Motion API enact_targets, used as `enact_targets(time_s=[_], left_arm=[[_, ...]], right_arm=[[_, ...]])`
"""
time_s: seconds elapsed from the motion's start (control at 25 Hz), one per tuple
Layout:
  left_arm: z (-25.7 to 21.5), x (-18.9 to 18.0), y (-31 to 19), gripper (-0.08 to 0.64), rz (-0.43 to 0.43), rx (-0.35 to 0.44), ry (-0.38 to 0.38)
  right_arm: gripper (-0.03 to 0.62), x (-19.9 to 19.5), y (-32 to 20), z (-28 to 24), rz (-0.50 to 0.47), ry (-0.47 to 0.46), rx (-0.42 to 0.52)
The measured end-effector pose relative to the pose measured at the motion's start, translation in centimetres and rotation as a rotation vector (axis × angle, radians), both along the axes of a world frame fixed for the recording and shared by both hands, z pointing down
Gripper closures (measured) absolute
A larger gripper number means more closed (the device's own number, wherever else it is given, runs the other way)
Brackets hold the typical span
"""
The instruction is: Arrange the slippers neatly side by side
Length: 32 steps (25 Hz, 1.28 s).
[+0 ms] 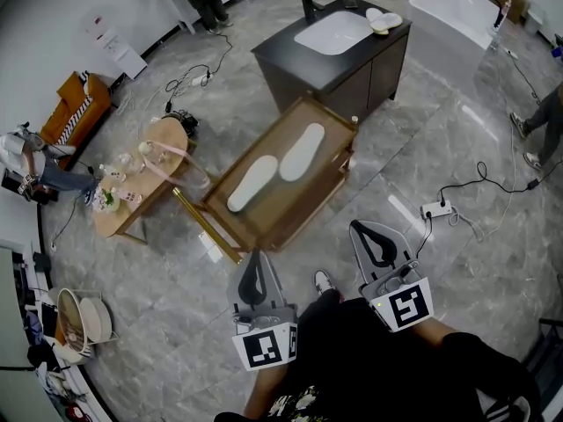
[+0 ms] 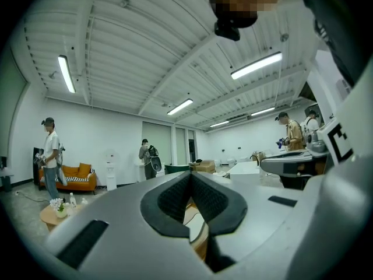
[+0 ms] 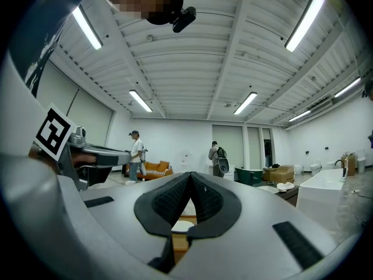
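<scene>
Two white slippers lie soles up on a low wooden tray table in the head view: one slipper on the left, the other slipper further back and to the right, roughly end to end along a diagonal. My left gripper hangs shut and empty just in front of the tray's near corner. My right gripper is also shut and empty, to the right of the tray. In the left gripper view the left gripper shows closed jaws; the right gripper shows the same in its own view.
Behind the tray stands a dark vanity with a white basin, and a white bathtub at the back right. A round wooden side table with bottles sits left of the tray. A power strip with cables lies on the floor at right.
</scene>
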<state>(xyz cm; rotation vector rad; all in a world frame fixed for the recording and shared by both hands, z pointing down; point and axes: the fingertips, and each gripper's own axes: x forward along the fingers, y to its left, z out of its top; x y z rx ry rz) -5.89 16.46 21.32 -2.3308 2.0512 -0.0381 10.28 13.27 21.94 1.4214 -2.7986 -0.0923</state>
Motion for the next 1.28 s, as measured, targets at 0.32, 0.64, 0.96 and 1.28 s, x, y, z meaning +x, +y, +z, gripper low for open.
enact_targets(time_s=[0.32, 0.64, 0.96, 1.28], left_arm=[[0.7, -2.4, -3.2, 0.558, 0.055, 0.003, 0.022], [0.8, -3.1, -5.6, 0.558, 0.100, 0.026, 0.029], [1.5, -4.8, -7.7, 0.558, 0.109, 0.027, -0.006], [2.0, -2.6, -9.2, 0.558, 0.198, 0.017, -0.008]], right_arm=[[0.594, -2.0, -2.2, 0.1, 0.054, 0.034, 0.017], [0.594, -2.7, -3.7, 0.3, 0.097, 0.056, 0.023], [0.594, -2.6, -5.2, 0.5, 0.139, 0.062, 0.050], [0.594, -1.2, -5.7, 0.8, 0.202, 0.066, 0.029]])
